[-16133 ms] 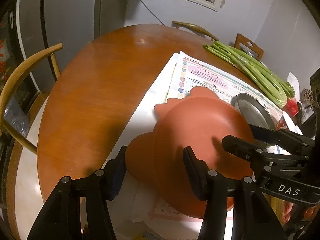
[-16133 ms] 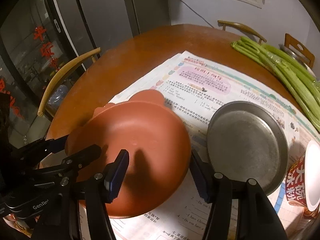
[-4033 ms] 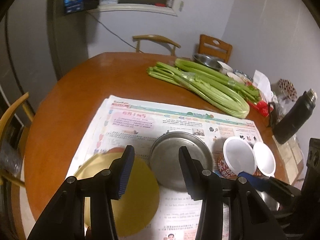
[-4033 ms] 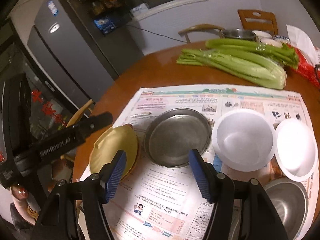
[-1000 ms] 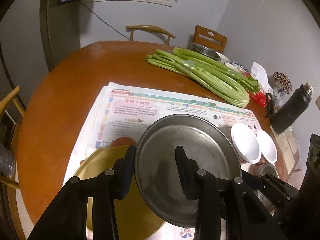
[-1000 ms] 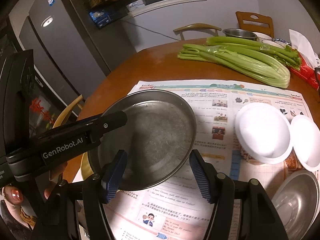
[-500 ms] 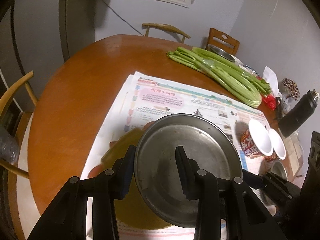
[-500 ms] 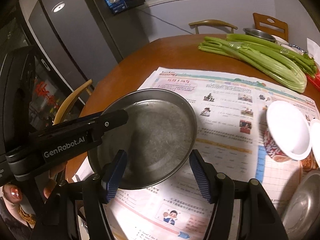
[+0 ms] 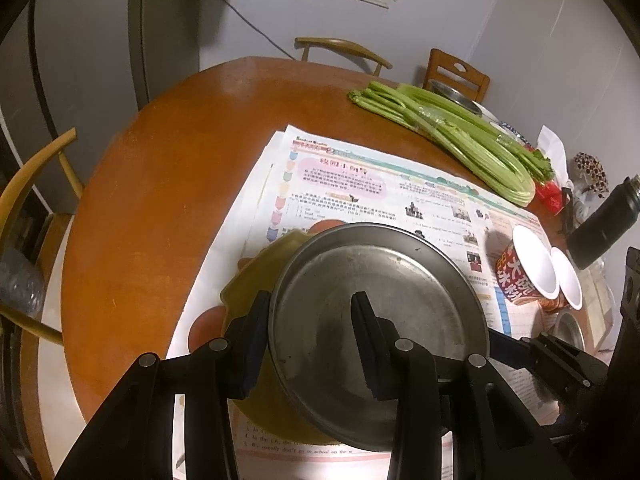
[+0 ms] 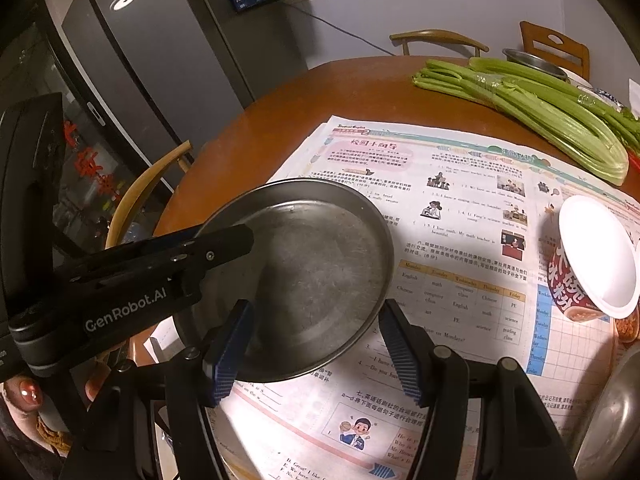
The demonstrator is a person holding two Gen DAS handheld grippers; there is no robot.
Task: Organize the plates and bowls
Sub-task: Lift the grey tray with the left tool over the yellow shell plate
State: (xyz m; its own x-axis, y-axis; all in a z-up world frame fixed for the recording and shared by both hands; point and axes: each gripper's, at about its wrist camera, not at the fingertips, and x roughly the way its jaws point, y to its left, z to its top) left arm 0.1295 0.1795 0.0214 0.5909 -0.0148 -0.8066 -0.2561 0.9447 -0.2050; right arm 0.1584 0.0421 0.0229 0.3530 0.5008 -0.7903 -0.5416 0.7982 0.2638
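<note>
Left gripper (image 9: 312, 336) pinches rim of round, dull-grey metal plate (image 9: 380, 312), scuffed and shallow, held above glossy yellow plate (image 9: 256, 280) on printed newspaper (image 9: 360, 184). Right gripper (image 10: 316, 350) spread wide, ribbed blue pads (image 10: 228, 354) flanking plate's near edge; contact unclear. White-lined paper bowl (image 10: 596, 256) near right. Celery bundle (image 10: 532, 108) on round wooden table (image 9: 160, 184).
</note>
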